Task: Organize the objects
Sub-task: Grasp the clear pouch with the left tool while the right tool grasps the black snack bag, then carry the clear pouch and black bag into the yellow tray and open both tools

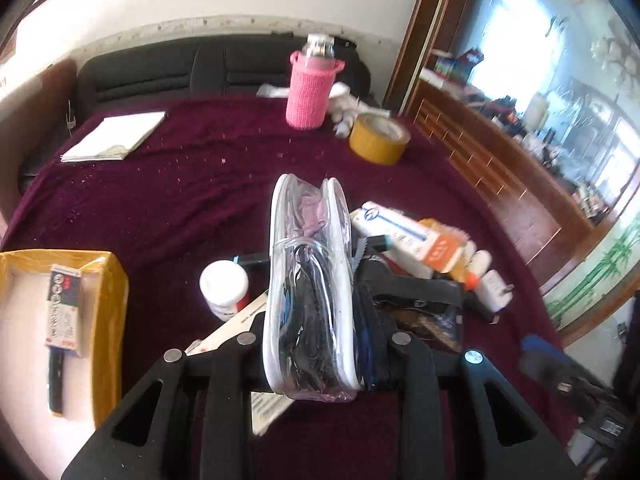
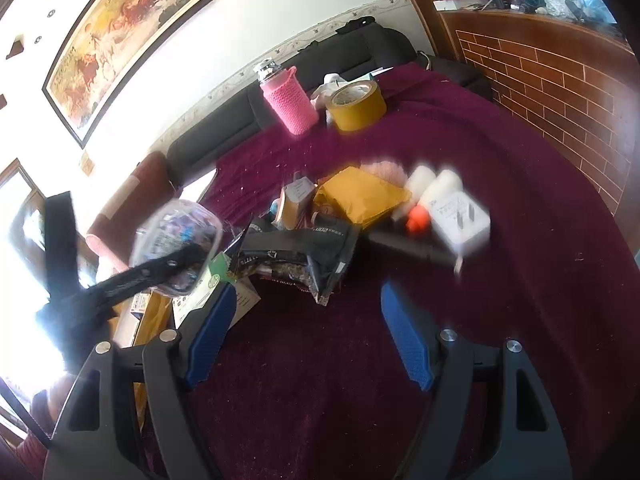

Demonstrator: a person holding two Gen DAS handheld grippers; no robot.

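Observation:
My left gripper (image 1: 316,344) is shut on a clear plastic pouch (image 1: 312,280) with white trim and dark cables inside, held upright above the maroon cloth (image 1: 180,200). The pouch also shows in the right wrist view (image 2: 176,248), gripped by the left gripper's black finger. My right gripper (image 2: 308,320) is open and empty, its blue pads (image 2: 408,344) apart, just before a heap of items: a white plug adapter (image 2: 460,216), a yellow padded envelope (image 2: 360,196), dark packets (image 2: 312,244). A yellow-lined box (image 1: 60,320) at the left holds a small carton (image 1: 64,308).
A pink knit-covered bottle (image 1: 310,88), a yellow tape roll (image 1: 378,138) and a white notebook (image 1: 116,136) lie at the far side. A white jar (image 1: 224,288) and medicine boxes (image 1: 404,236) sit by the heap. A dark sofa (image 1: 180,68) stands behind, a brick-patterned cabinet (image 2: 560,92) to the right.

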